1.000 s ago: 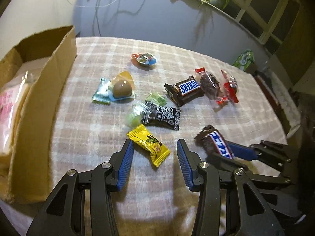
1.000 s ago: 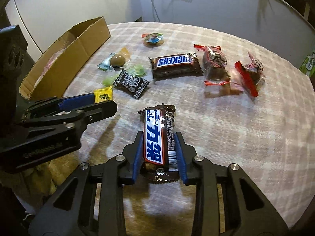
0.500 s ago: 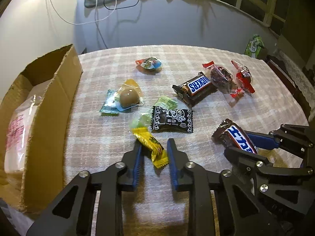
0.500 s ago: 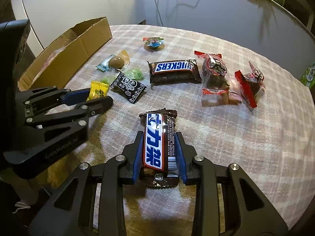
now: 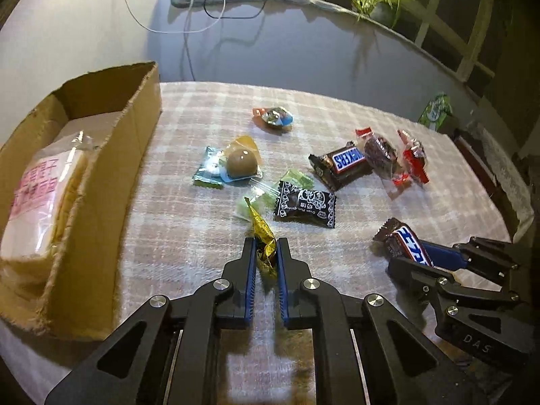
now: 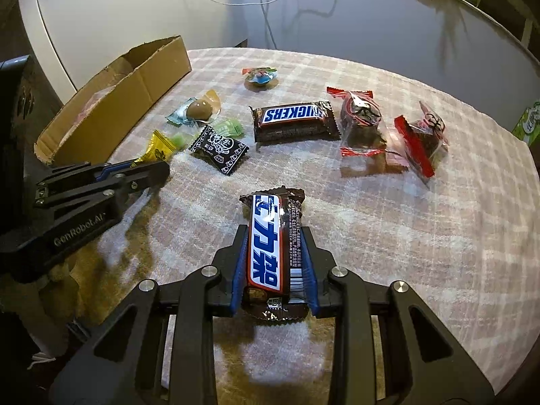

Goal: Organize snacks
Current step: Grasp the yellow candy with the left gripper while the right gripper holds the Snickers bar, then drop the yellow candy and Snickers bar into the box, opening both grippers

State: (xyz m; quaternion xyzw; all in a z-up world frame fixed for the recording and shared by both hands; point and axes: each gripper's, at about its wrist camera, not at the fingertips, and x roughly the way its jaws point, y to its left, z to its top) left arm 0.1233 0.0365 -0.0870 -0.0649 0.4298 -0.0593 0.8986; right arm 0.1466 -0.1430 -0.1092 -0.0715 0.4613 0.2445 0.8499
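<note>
Since the earlier frame the left gripper (image 5: 264, 253) has closed from a wide opening onto the yellow candy (image 5: 261, 236), which lay flat on the cloth before and now stands pinched on its edge.

In the left wrist view, the blue pads press on both sides of the candy wrapper, so the jaws are narrow and hold it. The long axis of the candy runs forward, along the fingers, and its twisted end points away from the camera. The cardboard box (image 5: 111, 182) is the landmark: it lies to the left of the held candy, near but not touching, with its open top facing up and a wrapped packet (image 5: 40, 202) already inside. The gripper points down at a slant toward the checked tablecloth (image 5: 189, 236). I judge that the coming move is a lift and a carry to the left, over the box wall, and the left hand is the nearer one to the box.

In the right wrist view, the right gripper (image 6: 275, 263) holds a Snickers bar (image 6: 270, 246) between its pads, at a middle opening; the bar lies lengthwise along the fingers. From the box, this bar is well apart to the right, beyond the left gripper. This gripper too tilts downward. Whether the bar touches the cloth I cannot tell.
</note>
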